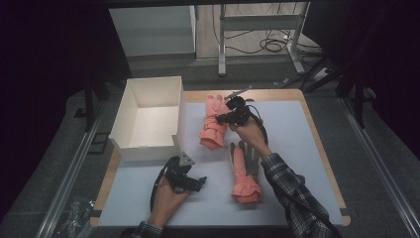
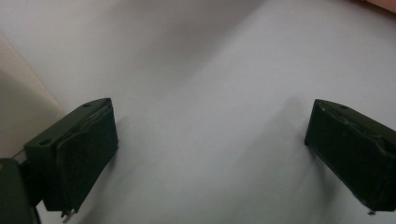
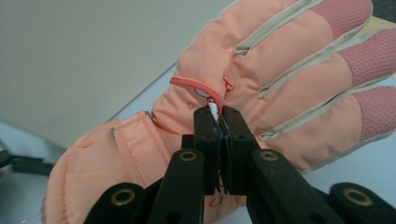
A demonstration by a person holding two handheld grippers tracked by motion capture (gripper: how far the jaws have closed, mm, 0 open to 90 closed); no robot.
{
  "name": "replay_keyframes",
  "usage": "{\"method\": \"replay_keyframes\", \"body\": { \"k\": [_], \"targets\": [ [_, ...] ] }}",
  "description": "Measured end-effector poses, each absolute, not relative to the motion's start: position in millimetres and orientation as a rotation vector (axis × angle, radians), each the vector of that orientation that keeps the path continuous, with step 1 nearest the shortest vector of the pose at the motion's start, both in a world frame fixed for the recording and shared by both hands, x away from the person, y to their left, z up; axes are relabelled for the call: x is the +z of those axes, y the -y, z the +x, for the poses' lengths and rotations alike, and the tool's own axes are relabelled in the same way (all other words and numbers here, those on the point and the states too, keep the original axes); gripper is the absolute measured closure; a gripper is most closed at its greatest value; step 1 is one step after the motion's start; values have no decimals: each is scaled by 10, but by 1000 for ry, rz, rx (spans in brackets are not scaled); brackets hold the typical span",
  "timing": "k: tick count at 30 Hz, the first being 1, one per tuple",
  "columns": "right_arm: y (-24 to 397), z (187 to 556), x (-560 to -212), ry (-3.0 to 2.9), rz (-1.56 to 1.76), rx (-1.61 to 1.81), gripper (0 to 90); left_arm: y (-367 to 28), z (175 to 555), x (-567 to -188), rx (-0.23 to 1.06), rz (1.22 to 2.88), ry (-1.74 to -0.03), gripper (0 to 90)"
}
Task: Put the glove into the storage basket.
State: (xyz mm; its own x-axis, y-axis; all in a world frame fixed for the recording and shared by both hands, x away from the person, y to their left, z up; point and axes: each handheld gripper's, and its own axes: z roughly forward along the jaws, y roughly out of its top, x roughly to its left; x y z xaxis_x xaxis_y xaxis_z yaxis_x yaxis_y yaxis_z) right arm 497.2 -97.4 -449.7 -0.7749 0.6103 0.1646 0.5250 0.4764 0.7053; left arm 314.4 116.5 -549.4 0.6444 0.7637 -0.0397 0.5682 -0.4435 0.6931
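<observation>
Between right gripper [image 3: 219, 122] jaws, glove [image 3: 261, 70].

The left gripper [image 2: 210, 154] hangs wide apart over the white mat [image 2: 205, 70].

Bare mat [image 1: 297, 148] right of 2 gloves, white box [image 1: 148, 116] walls left, probably open front strip.
</observation>
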Motion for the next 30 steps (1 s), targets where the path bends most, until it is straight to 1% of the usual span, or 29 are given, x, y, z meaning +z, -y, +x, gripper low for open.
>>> {"method": "replay_keyframes", "body": {
  "k": [10,17,24,27,30],
  "targets": [
    [1122,4733,-4306,-2631,955,1234,857,-1165,3144,-5495,365,2173,-1031,28],
    [1295,4485,-4163,-2640,923,1263,857,-1167,3145,-5494,368,2176,-1028,28],
    [1563,4171,-4132,-2656,912,1261,856,-1163,3143,-5495,367,2169,-1033,28],
    [1635,4104,-4134,-2657,915,1266,856,-1164,3143,-5494,367,2172,-1031,28],
    [1798,3932,-4130,-2661,927,1280,856,-1163,3143,-5495,368,2169,-1033,28]
  ]
}}
